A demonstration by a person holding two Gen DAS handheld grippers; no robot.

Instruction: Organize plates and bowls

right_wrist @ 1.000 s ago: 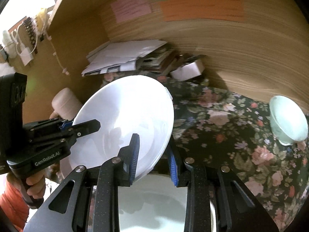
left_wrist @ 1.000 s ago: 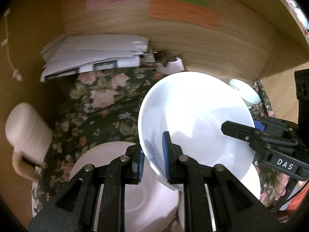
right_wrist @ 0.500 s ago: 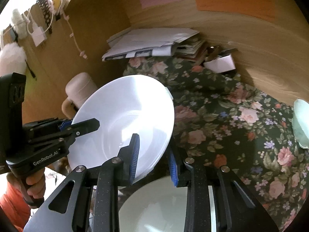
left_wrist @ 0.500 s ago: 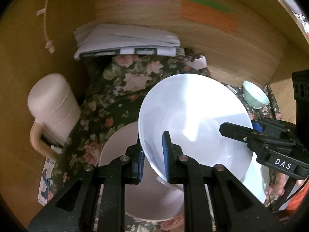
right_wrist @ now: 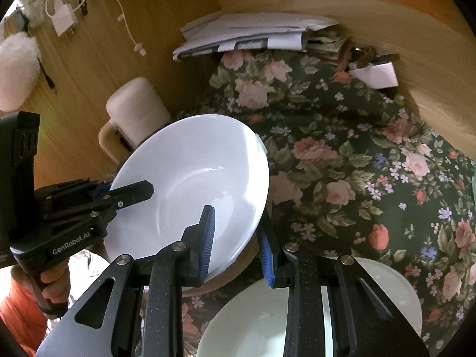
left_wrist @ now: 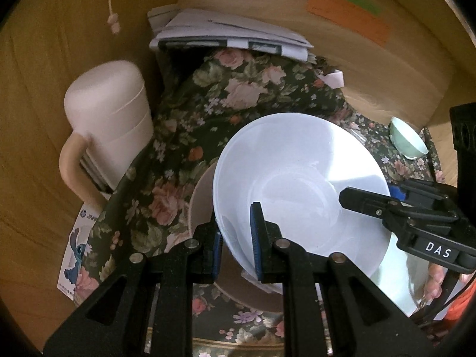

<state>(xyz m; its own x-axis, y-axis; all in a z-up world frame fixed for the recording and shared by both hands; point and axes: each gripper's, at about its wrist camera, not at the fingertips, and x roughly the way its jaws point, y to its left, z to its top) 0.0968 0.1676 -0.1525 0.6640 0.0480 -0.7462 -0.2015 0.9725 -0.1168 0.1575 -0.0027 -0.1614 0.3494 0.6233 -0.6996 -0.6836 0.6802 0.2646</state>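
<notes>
Both tongs carry one white bowl (left_wrist: 300, 184) above the bench

My left tongs (left_wrist: 236, 238) and right tongs (right_wrist: 236, 239) clench opposite rims, keeping it steady over the beige plate (left_wrist: 202, 205)

Left tongs (left_wrist: 236, 238) are clamped on the near rim of a white bowl (left_wrist: 297, 184), one blue pad inside and one outside. The bowl is held tilted above a beige plate (left_wrist: 202, 205) on the floral cloth (left_wrist: 238, 95). Right tongs (left_wrist: 369, 199) are seen gripping the bowl's right rim. A pale green bowl (left_wrist: 407, 142) sits far right, a cream jug (left_wrist: 107, 125) left, and stacked papers (left_wrist: 229, 32) behind.
</notes>
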